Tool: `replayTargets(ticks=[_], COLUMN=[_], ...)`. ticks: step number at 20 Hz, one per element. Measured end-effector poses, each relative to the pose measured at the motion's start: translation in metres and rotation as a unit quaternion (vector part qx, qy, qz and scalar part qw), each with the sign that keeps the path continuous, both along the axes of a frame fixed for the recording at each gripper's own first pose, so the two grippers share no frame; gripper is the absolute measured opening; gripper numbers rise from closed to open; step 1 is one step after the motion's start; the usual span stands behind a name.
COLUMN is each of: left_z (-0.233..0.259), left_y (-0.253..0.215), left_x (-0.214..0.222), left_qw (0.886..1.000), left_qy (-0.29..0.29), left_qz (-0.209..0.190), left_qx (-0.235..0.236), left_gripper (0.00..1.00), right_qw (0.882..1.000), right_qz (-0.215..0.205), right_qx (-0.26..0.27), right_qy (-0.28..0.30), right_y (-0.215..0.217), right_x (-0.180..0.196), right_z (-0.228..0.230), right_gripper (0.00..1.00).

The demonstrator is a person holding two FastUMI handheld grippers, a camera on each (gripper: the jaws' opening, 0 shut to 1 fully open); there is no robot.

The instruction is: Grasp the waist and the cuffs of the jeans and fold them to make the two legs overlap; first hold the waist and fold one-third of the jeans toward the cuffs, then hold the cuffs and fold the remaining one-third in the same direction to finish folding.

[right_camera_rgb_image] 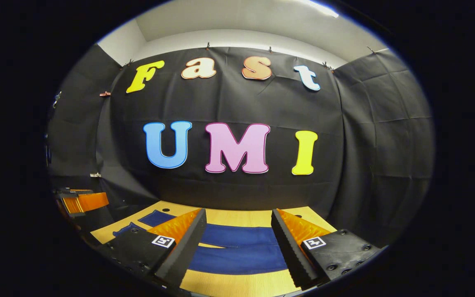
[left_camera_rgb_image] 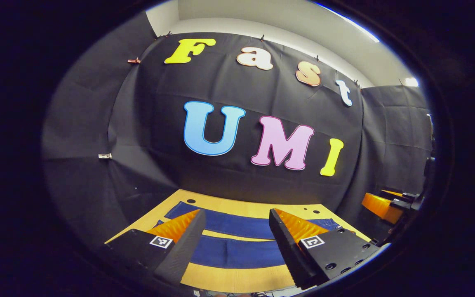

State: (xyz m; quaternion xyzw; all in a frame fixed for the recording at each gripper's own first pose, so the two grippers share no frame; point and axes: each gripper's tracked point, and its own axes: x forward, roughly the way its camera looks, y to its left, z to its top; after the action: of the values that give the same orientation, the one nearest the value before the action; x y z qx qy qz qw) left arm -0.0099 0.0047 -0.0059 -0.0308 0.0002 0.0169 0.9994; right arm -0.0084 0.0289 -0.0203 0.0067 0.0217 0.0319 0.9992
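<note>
- The jeans [left_camera_rgb_image: 237, 237] are lying flat on the wooden worktop [left_camera_rgb_image: 237, 278], both legs spread out side by side, with a strip of wood showing between them.
- Left gripper [left_camera_rgb_image: 237, 243] hangs above them, jaws wide, nothing in them.
- Right gripper [right_camera_rgb_image: 237, 243] is the same deal: jaws wide over the denim, not touching it.
- You can see the right gripper off at the edge of the left gripper view too.

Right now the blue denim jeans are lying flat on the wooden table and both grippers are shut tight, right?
Not quite. The blue denim jeans do lie flat on the wooden table, but both grippers are open: left gripper in the left gripper view, right gripper in the right gripper view.
</note>
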Motion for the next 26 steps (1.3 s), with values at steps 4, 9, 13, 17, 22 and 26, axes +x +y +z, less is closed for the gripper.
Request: replayTargets(ticks=[4, 9, 13, 17, 22, 26], left_z=[-0.001, -0.015, -0.06, -0.127, -0.216, -0.272], left_y=[0.008, 0.044, 0.107, 0.175, 0.264, 0.298], left_x=[0.003, 0.017, 0.033, 0.049, 0.067, 0.083], left_qw=[1.0, 0.998, 0.973, 0.91, 0.798, 0.711], left_qy=[-0.004, 0.008, 0.076, 0.171, 0.29, 0.344], left_qz=[0.004, 0.001, -0.021, -0.074, -0.125, -0.177], left_qx=[0.005, 0.066, 0.216, 0.371, 0.514, 0.587], left_gripper=[0.96, 0.96, 0.97, 0.98, 0.98, 0.98], right_qw=[1.0, 1.0, 1.0, 0.999, 0.996, 0.992], right_qz=[0.002, -0.001, -0.005, -0.012, -0.012, -0.011], right_qx=[0.002, -0.013, -0.017, -0.037, -0.057, -0.066], right_qy=[0.001, 0.002, 0.017, 0.034, 0.073, 0.104], right_y=[0.001, -0.009, -0.017, -0.026, -0.03, -0.036], right_x=[0.005, 0.012, 0.018, 0.027, 0.043, 0.065], right_z=[-0.001, -0.006, -0.015, -0.026, -0.052, -0.069], right_gripper=[0.99, 0.96, 0.96, 0.96, 0.96, 0.96])
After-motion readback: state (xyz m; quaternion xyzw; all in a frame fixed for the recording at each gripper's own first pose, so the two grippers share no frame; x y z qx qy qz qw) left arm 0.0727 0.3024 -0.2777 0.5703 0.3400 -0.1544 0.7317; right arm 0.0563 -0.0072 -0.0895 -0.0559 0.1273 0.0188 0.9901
